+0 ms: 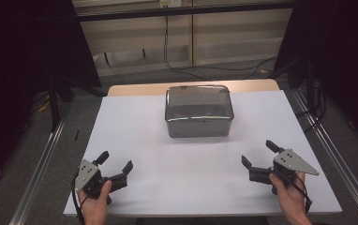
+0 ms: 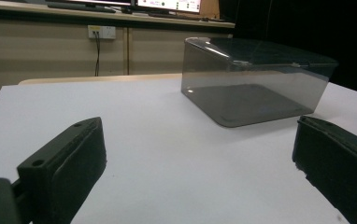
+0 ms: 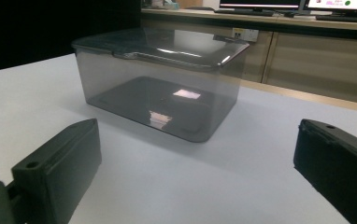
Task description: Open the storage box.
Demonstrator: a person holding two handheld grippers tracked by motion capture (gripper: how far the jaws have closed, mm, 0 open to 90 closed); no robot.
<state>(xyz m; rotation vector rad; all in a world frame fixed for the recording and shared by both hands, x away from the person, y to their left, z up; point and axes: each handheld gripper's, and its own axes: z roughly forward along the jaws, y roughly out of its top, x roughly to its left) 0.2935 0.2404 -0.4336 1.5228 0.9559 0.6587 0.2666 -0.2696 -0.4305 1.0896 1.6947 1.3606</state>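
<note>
A white bench (image 1: 135, 140) carries one smoky clear box (image 1: 199, 111), lid on, at mid-rear. The left tool (image 1: 116, 168) and right tool (image 1: 257, 154) rest near the front corners, well apart from the box, jaws spread. The slick walls may slip if pinched off-centre; an uneven lift could tip the box.

Beige cabinet wall (image 1: 224, 42) with power socket (image 2: 101, 31), dangling black cable (image 1: 167, 51), grey floor (image 1: 41, 154), dark curtains (image 1: 22, 56) at both sides.
</note>
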